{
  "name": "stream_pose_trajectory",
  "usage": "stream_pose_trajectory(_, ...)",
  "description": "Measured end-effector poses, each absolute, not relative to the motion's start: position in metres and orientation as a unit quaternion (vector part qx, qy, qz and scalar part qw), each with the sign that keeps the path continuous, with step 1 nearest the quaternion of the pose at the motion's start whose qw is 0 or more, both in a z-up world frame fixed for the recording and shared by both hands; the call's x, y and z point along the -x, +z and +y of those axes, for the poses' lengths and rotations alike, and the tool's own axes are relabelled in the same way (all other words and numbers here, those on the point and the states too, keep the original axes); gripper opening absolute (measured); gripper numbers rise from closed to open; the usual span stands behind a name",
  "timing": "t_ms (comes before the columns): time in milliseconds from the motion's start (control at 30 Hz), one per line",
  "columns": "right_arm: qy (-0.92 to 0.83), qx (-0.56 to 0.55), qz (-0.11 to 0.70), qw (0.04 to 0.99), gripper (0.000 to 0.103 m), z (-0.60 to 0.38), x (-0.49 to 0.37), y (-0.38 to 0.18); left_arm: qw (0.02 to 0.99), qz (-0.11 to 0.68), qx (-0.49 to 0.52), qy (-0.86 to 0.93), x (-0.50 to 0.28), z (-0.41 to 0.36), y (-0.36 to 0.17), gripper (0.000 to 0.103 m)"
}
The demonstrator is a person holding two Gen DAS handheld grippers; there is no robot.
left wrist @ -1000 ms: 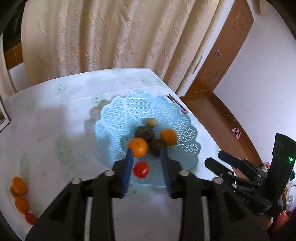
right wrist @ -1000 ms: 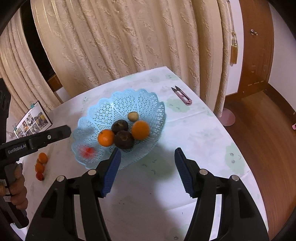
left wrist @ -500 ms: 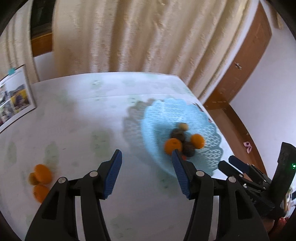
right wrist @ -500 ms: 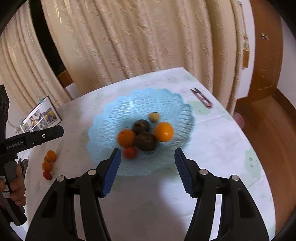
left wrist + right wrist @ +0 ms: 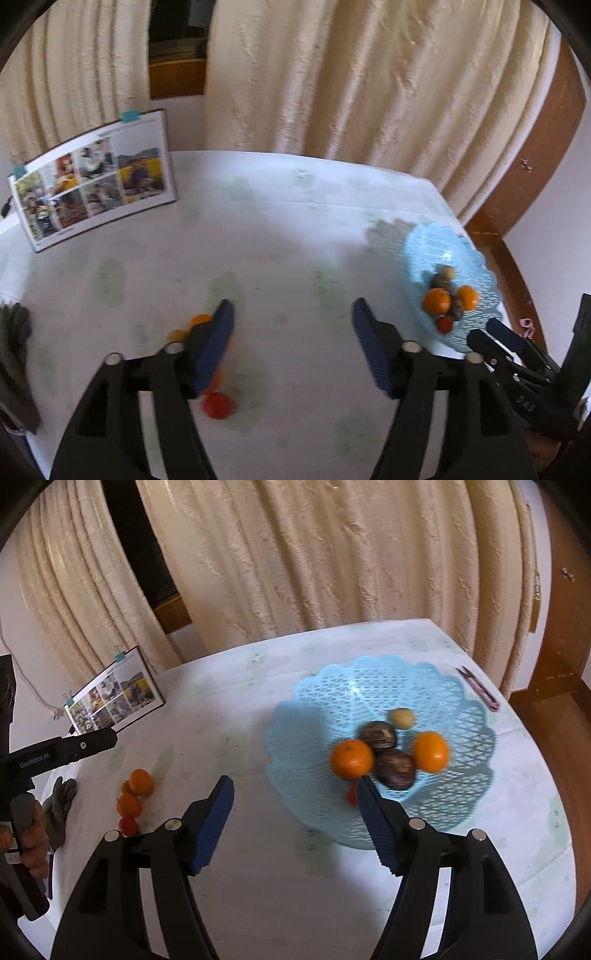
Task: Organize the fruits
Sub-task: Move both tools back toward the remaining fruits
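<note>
- Pale blue plastic lattice forms the fruit basket (image 5: 384,686), which sits on the right of the white tabletop (image 5: 258,886); its open weave and raised rim keep round fruit from rolling away.
- Inside it lie two oranges (image 5: 352,758), two dark brown fruits (image 5: 395,769), a small tan fruit (image 5: 402,718) and a red tomato (image 5: 444,324), bunched in the dip at the middle.
- The loose fruits (image 5: 135,794), orange ones and a small red one, lie in a short row on the left of the tabletop, well apart from the basket; judging by the task, these are what remains to gather.
- The left hand-held gripper (image 5: 291,343) hovers over that row with its jaws wide and nothing between them, placed as if for a pick.
- The right hand-held gripper (image 5: 295,823) hangs at the basket's near edge, jaws likewise wide and empty.
- Readable writing: "GenRobot.AI" on the left tool's body. The photo album (image 5: 114,698) propped at the far left shows pictures only; any text is too small.
- Pink thread snips (image 5: 478,688) lie just right of the basket.
</note>
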State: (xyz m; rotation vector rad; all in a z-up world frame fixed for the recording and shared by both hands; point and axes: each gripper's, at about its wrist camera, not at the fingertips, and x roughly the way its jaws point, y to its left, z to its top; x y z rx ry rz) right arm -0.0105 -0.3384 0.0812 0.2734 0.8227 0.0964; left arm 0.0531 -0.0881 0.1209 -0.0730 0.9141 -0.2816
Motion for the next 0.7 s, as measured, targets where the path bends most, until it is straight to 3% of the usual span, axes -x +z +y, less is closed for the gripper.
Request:
stream_pose_trajectory(100,0.052,-0.129,0.400,0.906,0.073,-0.328,0.008,0.081,0.889,0.440,0.028,-0.127,-0.052,-0.077,0.121,0.072)
stream_pose_trajectory(200,0.055,-0.126,0.399,0.907,0.078,-0.315,0.004,0.083,0.892,0.437,0.020,-0.117,-0.052,-0.068,0.122,0.082)
stream_pose_trajectory(700,0.095,-0.106,0.408,0.902,0.082,-0.254,-0.012,0.086,0.896,0.437,-0.019,-0.073,-0.050,-0.021,0.120,0.082)
